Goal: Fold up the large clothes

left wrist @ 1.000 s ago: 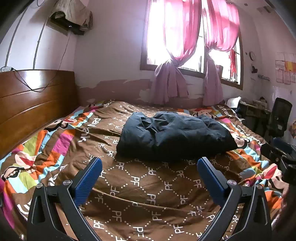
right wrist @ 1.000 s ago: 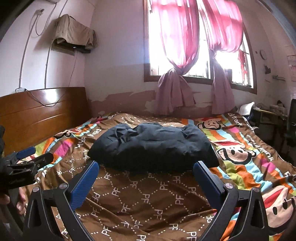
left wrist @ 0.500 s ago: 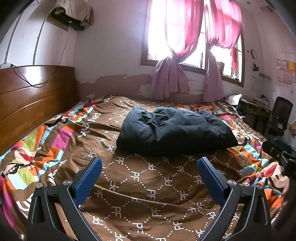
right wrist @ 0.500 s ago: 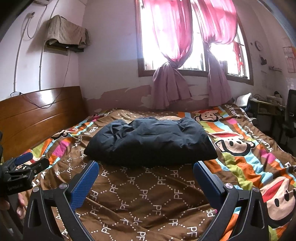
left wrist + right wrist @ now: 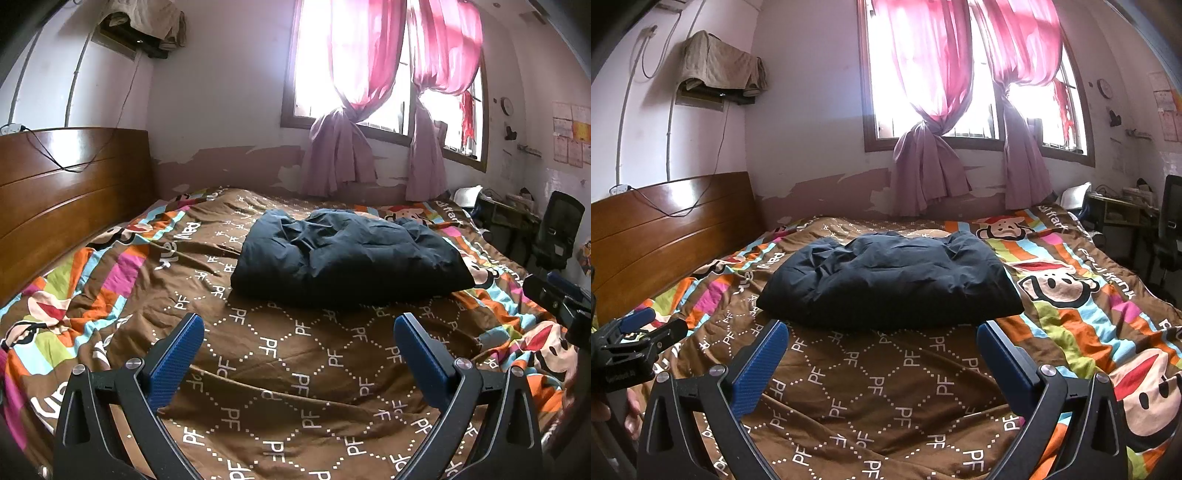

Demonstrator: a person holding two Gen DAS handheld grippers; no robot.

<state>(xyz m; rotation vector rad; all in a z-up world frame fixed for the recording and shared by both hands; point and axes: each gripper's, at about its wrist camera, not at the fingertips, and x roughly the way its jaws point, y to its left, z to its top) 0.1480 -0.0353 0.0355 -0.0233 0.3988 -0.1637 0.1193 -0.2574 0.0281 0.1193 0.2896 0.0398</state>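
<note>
Lying rumpled on the quilt at twelve o'clock, a dark garment — both grippers, left and right, spread wide, grasping nothing.

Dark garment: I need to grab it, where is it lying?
In both wrist views, the dark garment lies bundled mid-bed on the patterned quilt, ahead of both open grippers, below the window.

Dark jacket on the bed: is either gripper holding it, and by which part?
Nothing is held. Left gripper and right gripper are both open, short of the dark jacket.
</note>
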